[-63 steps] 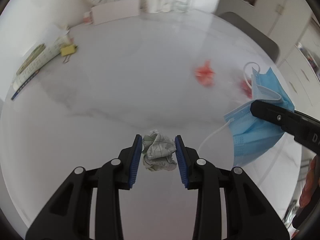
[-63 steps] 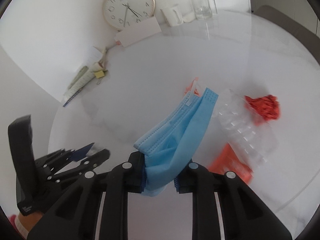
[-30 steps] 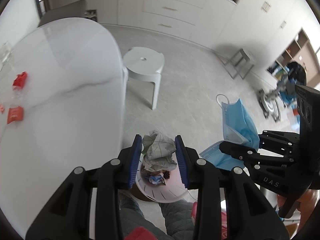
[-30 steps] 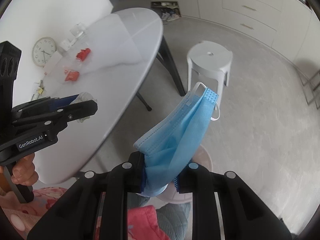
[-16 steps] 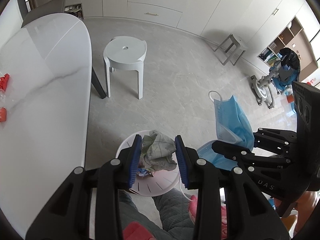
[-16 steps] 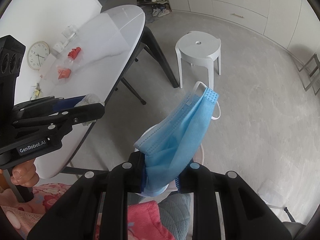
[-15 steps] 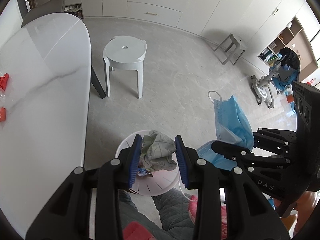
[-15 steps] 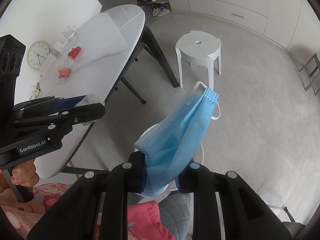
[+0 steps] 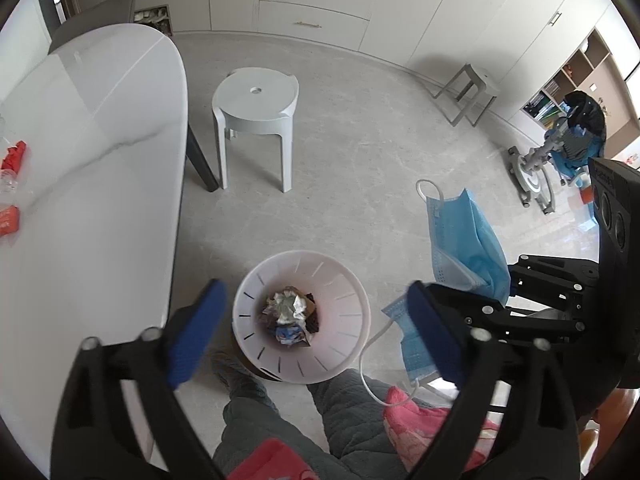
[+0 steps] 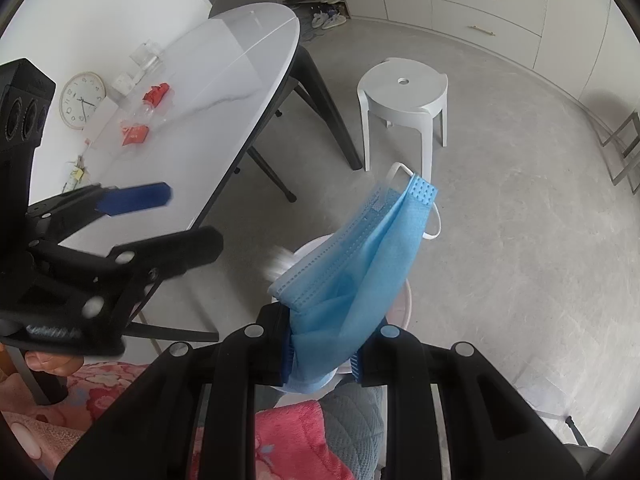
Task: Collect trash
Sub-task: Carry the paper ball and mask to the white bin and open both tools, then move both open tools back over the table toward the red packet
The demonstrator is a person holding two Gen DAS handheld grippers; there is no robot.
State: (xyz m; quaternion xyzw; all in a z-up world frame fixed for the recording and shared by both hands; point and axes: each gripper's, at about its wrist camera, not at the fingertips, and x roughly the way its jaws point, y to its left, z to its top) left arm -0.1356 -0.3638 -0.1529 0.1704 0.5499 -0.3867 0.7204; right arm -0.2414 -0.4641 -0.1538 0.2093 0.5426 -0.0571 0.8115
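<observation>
Left gripper point(image 9: 312, 328): jaws just opened wide, emptied | crumpled paper wad point(image 9: 289, 306): dropped into white slotted plastic bin point(image 9: 348, 344) | right gripper point(image 10: 322, 356): clamped on blue pleated face mask point(image 10: 360, 268) beside bin.

The round white slotted plastic waste bin point(image 9: 344, 284) stands on the floor just beside the white oval marble-topped table point(image 9: 100, 184), crumpled paper trash point(image 9: 290, 308) inside it, with the white round plastic stool point(image 9: 256, 96) farther off behind it.

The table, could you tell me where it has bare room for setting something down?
The table is bare along its near edge and rounded far end. Its wall side is crowded: red wrappers, glasses and a clock.
</observation>
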